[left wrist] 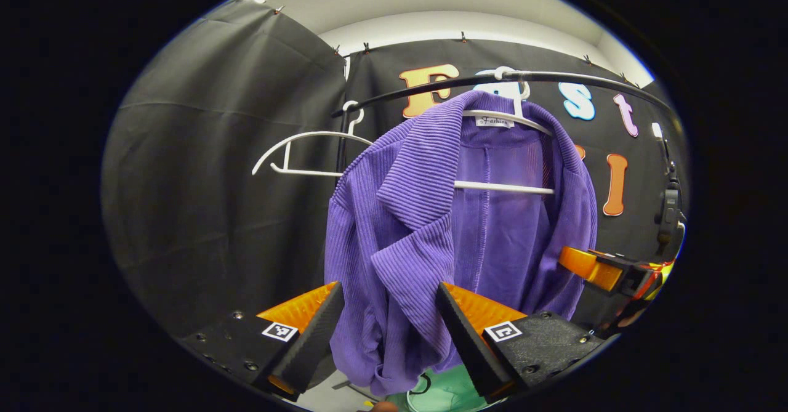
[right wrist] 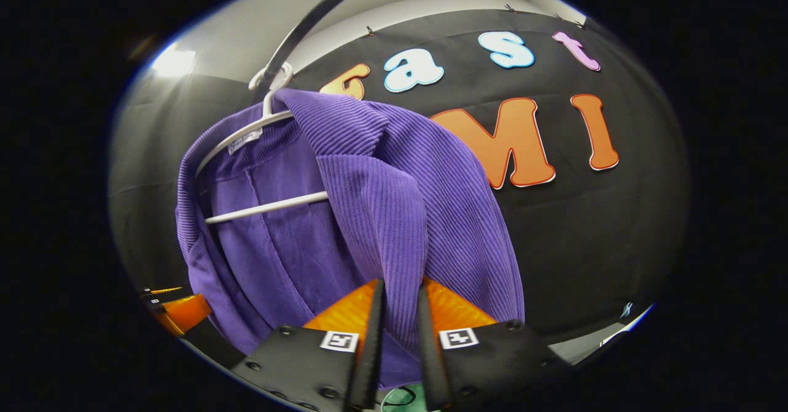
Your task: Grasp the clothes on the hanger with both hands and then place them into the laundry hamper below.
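A: Left gripper view: the jacket (left wrist: 468,215) is the biggest thing, hanging open-fronted on a white hanger (left wrist: 505,153) from the rail (left wrist: 554,79). The fabric is ribbed and looks soft and light; I'd expect it to sag and slide rather than hold shape.

B: Right gripper view agrees. The jacket (right wrist: 345,215) drapes loosely, one front panel falling straight down between my fingers.

A: So where to hold?

B: The front edges, one per side. The right gripper (right wrist: 399,313) looks nearly closed on its panel with cloth between the fingers, though whether both truly press I cannot tell.

A: The left gripper (left wrist: 389,313) is spread wide, the other front edge hanging in the gap, ungripped.

B: Room?

A: An empty hanger (left wrist: 308,153) hangs just beside on the rail; cloth could snag there. The hamper (left wrist: 449,393) shows green directly below the hem, so the drop looks short and unobstructed.

B: Mind the hanger's ends inside the shoulders.
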### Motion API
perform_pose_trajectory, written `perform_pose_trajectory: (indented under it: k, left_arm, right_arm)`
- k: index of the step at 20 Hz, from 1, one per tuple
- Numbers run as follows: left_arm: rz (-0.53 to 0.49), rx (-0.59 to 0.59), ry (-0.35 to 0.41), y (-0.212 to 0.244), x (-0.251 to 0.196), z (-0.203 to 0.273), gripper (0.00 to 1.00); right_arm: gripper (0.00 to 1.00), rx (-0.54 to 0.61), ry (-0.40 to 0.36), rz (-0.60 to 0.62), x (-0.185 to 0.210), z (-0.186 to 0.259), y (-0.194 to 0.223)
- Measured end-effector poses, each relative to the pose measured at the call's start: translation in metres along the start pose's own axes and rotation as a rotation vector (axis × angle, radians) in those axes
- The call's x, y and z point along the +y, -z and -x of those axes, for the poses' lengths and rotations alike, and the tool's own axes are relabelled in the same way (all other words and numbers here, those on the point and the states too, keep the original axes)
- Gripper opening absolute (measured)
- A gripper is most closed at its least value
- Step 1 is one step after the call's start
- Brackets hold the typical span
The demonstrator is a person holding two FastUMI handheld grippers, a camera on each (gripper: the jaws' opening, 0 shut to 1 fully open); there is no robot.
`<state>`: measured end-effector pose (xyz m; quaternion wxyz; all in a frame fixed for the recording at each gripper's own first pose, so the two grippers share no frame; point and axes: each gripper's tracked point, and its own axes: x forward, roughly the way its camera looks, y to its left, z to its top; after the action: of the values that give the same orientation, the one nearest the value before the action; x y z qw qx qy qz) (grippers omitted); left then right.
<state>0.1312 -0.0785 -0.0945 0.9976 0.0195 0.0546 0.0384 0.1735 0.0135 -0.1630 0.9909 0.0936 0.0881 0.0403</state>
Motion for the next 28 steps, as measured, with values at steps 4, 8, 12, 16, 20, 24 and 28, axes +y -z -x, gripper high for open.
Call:
perform_pose_trajectory:
  k: [4, 8, 12, 16, 20, 24, 28]
  left_arm:
    - [0.043, -0.043, 0.047, -0.009, -0.010, -0.005, 0.93]
    - [0.010, -0.071, 0.066, -0.016, -0.015, -0.016, 0.90]
    - [0.044, -0.049, 0.100, -0.006, -0.025, -0.026, 0.67]
    - [0.094, -0.044, 0.159, -0.004, -0.034, -0.033, 0.60]
    - [0.149, 0.001, 0.218, 0.003, -0.038, -0.035, 0.16]
    - [0.108, -0.041, 0.251, -0.008, -0.028, -0.026, 0.01]
    - [0.091, -0.074, 0.231, -0.024, -0.009, -0.017, 0.01]
  right_arm:
    - [0.13, -0.026, 0.000, 0.035, -0.003, 0.010, -0.006]
    - [0.13, -0.044, -0.019, 0.064, 0.001, 0.018, -0.012]
    - [0.13, -0.049, -0.044, 0.054, 0.004, 0.021, -0.014]
    - [0.13, -0.044, -0.054, 0.050, 0.003, 0.021, -0.014]
    - [0.13, -0.065, -0.048, 0.088, -0.002, 0.023, -0.021]
    - [0.13, -0.102, -0.005, 0.088, -0.024, 0.027, -0.039]
    - [0.13, -0.169, 0.104, 0.097, -0.064, 0.025, -0.069]
